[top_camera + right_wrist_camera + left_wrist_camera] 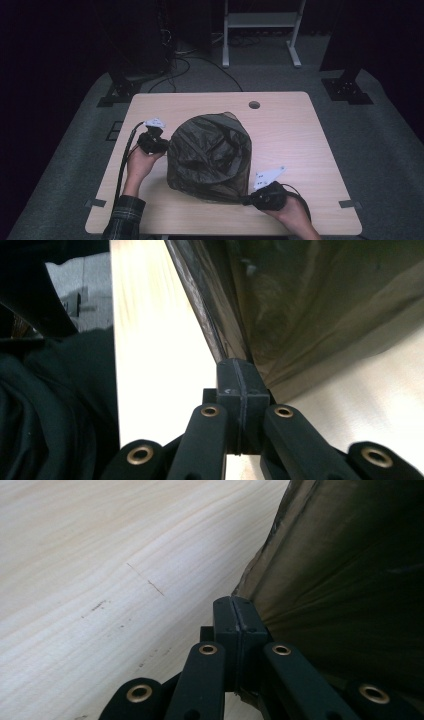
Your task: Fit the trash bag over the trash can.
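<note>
A dark olive mesh cover (210, 157) bulges up like a dome in the middle of the light wooden table (295, 135). My left gripper (159, 145) is at the cover's left side, jaws shut on its edge; in the left gripper view the fabric (340, 580) runs straight into the closed jaws of my left gripper (235, 605). My right gripper (248, 201) is at the cover's front right corner, shut on its dark rim (210, 315), which leads down into the closed jaws of my right gripper (236, 367). A hand holds each gripper.
A round cable hole (254, 105) sits near the table's far edge. Bare tabletop lies right of the cover and behind it. On the floor beyond the table are dark stand feet (116, 92), cables and a white frame (260, 30).
</note>
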The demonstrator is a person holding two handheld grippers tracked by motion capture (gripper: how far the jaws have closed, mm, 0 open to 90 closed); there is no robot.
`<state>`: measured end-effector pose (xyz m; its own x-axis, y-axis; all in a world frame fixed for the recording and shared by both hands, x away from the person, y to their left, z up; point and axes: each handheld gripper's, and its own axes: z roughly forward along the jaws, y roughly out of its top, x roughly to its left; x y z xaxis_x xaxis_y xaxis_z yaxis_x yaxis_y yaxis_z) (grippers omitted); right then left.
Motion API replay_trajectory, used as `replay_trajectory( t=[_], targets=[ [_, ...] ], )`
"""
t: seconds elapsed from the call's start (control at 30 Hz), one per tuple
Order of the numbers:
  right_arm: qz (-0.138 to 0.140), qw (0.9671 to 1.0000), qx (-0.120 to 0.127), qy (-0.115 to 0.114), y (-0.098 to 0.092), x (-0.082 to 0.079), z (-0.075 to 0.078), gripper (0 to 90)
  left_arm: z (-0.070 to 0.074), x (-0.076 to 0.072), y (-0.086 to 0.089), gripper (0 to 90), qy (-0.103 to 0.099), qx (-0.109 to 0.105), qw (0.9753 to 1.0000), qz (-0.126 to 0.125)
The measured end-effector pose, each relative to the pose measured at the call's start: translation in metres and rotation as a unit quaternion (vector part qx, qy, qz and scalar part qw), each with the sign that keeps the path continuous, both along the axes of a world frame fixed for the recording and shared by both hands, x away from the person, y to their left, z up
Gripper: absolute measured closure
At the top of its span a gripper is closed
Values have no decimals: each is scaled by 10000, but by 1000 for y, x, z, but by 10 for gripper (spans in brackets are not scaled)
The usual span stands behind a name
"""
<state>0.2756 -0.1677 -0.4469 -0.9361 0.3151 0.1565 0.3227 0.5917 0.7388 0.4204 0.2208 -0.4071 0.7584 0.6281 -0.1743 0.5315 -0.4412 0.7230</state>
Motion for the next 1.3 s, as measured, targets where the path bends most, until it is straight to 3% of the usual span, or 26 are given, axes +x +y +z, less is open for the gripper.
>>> replay_trajectory(
  t=[0.2,0.4,0.5,0.6,0.7,0.8,1.0,1.2,1.3],
  targets=[
    [-192,9973,588,-393,-23,-1,47,716,13,-3,7,900,-230,-159,9996,22],
    [-412,9880,1158,-935,-40,6,103,678,22,-3,10,900,-363,-207,9991,63],
    [-653,9832,1327,-1069,-40,25,126,618,24,-2,9,900,-381,-205,9991,47],
    [-811,9819,1361,-1037,-31,48,138,538,26,-2,7,900,-397,-205,9990,35],
    [-945,9818,1287,-1028,-19,67,142,506,27,-1,6,900,-408,-199,9990,22],
    [-936,9830,1268,-939,-8,83,141,541,27,-1,7,900,-418,-207,9989,16],
    [-901,9856,990,-1036,8,95,132,878,27,0,9,900,-444,-216,9988,47],
    [-1360,9764,1191,-1184,-2,108,131,899,19,9,7,900,-416,-164,9988,191],
    [-1620,9719,1220,-1193,-9,120,127,899,11,14,5,900,-346,-10,9992,221]
  ],
)
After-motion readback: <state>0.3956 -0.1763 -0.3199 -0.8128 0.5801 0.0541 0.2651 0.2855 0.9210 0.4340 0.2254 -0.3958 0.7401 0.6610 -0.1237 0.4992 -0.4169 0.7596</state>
